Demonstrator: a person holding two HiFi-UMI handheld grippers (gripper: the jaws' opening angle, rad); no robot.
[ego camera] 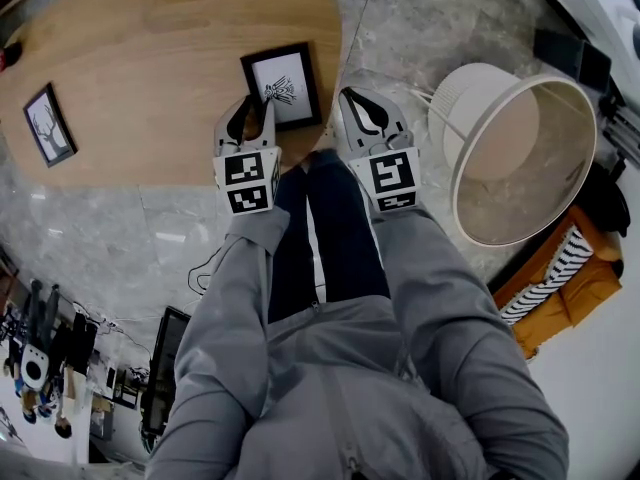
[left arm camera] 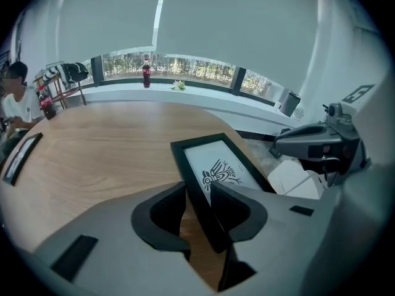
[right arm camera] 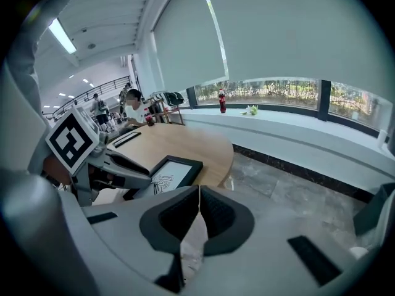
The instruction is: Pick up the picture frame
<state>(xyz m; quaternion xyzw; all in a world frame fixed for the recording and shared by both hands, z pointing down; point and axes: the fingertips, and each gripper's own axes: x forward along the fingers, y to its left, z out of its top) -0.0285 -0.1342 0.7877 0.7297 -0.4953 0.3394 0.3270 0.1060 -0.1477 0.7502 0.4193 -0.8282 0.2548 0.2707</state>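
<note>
The black picture frame (ego camera: 285, 78) with a small dark drawing on white lies near the right edge of the round wooden table (ego camera: 150, 48). My left gripper (ego camera: 255, 108) is at its near left corner. In the left gripper view the frame's (left arm camera: 216, 159) left border runs between the jaws, and the left gripper (left arm camera: 199, 190) is shut on it. My right gripper (ego camera: 362, 103) hangs just right of the frame, over the stone floor past the table's edge. The right gripper (right arm camera: 199, 190) is shut with nothing in it, and the frame (right arm camera: 168, 172) shows to its left.
A second black frame (ego camera: 48, 123) lies at the table's left. A large white round tub (ego camera: 520, 158) stands on the floor to the right, with an orange cushion (ego camera: 570, 278) beyond it. A person (left arm camera: 13, 97) sits at the table's far side. A bottle (left arm camera: 146, 71) stands on the window sill.
</note>
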